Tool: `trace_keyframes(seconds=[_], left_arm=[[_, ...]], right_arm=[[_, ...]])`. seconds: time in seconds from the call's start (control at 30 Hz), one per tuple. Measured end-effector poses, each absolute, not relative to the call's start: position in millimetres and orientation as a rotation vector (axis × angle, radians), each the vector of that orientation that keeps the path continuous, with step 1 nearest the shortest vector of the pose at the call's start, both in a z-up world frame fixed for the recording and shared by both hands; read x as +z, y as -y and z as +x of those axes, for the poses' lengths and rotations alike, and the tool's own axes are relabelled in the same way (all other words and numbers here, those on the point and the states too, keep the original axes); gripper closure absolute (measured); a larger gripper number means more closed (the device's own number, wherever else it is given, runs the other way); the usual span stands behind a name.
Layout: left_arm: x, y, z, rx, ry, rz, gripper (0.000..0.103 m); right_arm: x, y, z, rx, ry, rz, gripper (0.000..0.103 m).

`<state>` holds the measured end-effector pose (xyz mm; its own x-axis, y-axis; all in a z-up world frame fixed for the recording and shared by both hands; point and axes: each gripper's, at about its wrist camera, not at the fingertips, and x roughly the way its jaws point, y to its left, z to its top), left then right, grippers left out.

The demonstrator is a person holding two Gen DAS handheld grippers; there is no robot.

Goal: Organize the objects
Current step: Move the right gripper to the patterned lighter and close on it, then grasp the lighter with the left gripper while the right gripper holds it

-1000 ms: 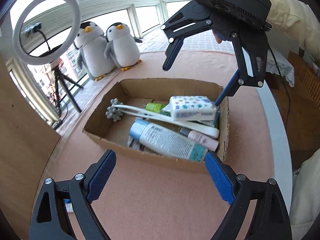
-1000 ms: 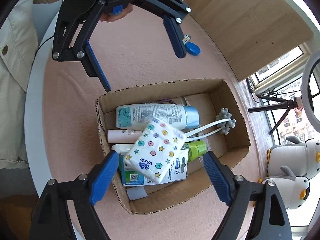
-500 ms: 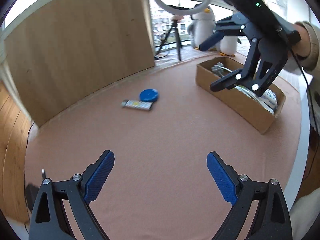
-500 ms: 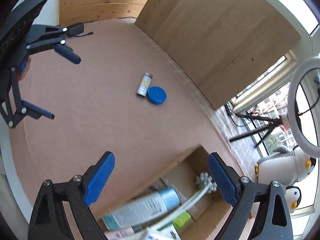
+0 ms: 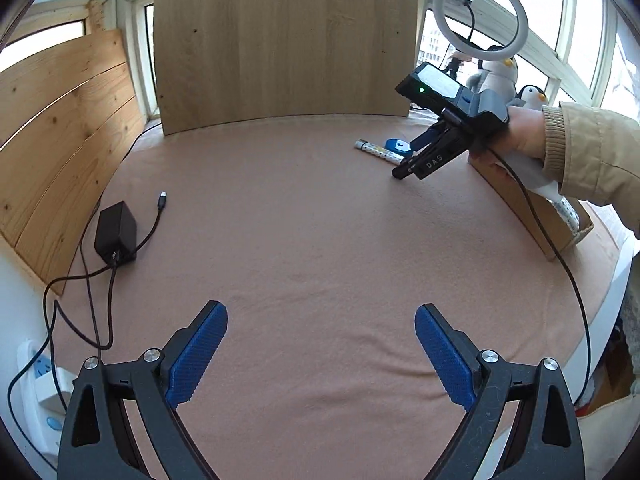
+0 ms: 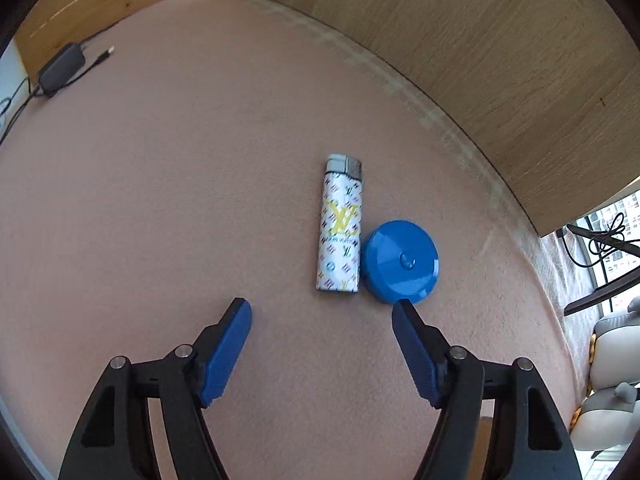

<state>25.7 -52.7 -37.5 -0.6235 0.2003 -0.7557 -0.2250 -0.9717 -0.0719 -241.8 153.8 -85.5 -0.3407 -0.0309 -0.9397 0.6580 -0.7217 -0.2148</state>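
Item: lighter (image 6: 341, 226), smooth patterned plastic with a metal cap, lying flat on the pink felt tabletop (image 6: 160, 200), touching the round blue glossy case (image 6: 402, 262).

I hold the right gripper (image 6: 322, 316) wide open just short of both, likely lining up a pick.

Left gripper (image 5: 321, 330): wide, empty, parked clear.

Lighter (image 6: 340, 226): glossy printed plastic, metal cap; blue disc (image 6: 402, 262): shiny plastic; table cover (image 6: 160, 200): matt cloth; panel (image 6: 480, 40): smooth wood
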Motion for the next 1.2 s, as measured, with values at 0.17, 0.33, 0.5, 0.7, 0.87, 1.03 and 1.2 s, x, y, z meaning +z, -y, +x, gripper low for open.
trace_keyframes(seconds=[0.17, 0.33, 0.5, 0.7, 0.87, 1.03, 1.2], left_arm=[[-38.5, 53.7, 31.9, 2.647, -0.025, -1.231, 0.005], [-38.5, 49.1, 28.0, 2.646, 0.053, -1.275, 0.002], [-40.4, 48.7, 25.0, 2.630, 0.137, -1.306, 0.002], [-43.6, 48.0, 30.1, 2.618, 0.151, -1.310, 0.002], [-48.1, 49.5, 33.2, 2.600, 0.220, -1.323, 0.002], [-55.2, 60.9, 23.5, 2.611, 0.406, -1.392, 0.002], [-67.3, 71.7, 6.6, 2.596, 0.585, -1.500, 0.002]], right_arm=[[-84.8, -159.8, -260.3, -2.139, -0.765, 1.458, 0.041], [-78.6, -160.9, -263.6, -2.185, -0.740, 1.454, 0.063], [-79.7, -153.5, -242.9, -2.178, -0.820, 1.429, 0.066], [-82.3, -163.2, -244.2, -2.168, -0.676, 1.459, 0.066], [-82.7, -163.2, -258.9, -2.143, -0.607, 1.445, 0.071], [-81.7, -158.9, -251.5, -2.134, -0.560, 1.477, 0.083], [-82.6, -142.5, -199.3, -2.132, -0.554, 1.438, 0.083]])
